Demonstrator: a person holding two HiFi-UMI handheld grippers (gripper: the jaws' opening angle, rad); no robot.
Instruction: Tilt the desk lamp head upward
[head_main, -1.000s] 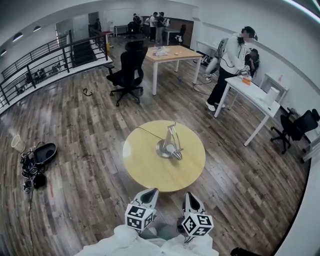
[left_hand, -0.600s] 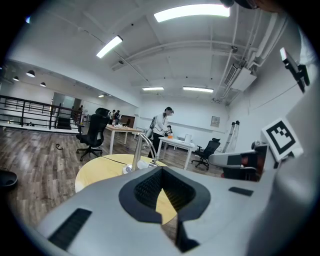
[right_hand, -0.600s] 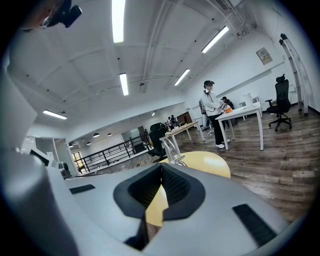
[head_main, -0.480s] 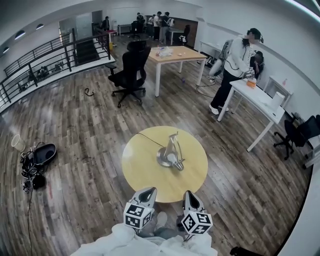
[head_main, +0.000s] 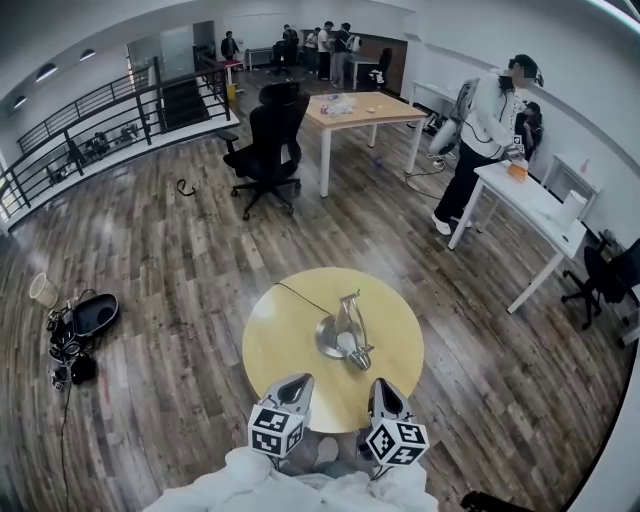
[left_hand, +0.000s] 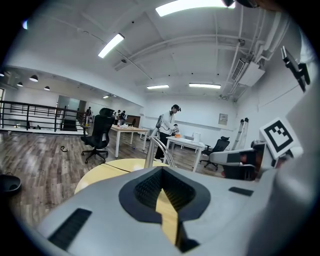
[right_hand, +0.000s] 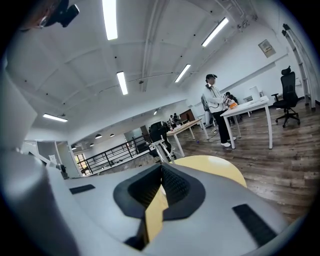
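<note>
Head view, looking steeply down. A silver desk lamp stands near the middle of a round yellow counter in the lower centre of the frame. Its head appears folded low, pointing toward the bottom of the frame.

Both tools sit at the bottom edge, well short of the lamp. The left hand-held gripper has its jaws pressed together with nothing between them. The right hand-held gripper is likewise closed and empty.

The step in hand looks like the approach. To do it well, one gripper would likely need to open before reaching in, then take the head by its edge. The other could steady the base, since a light lamp may slide or tip as the head rises. The lift should probably follow the hinge's arc, slowly.

Count:
- one lamp
- one round counter
- two grippers, each bearing one marker cube
- one black office chair at upper centre
- one person standing at upper right
- a group far back, too small to count
</note>
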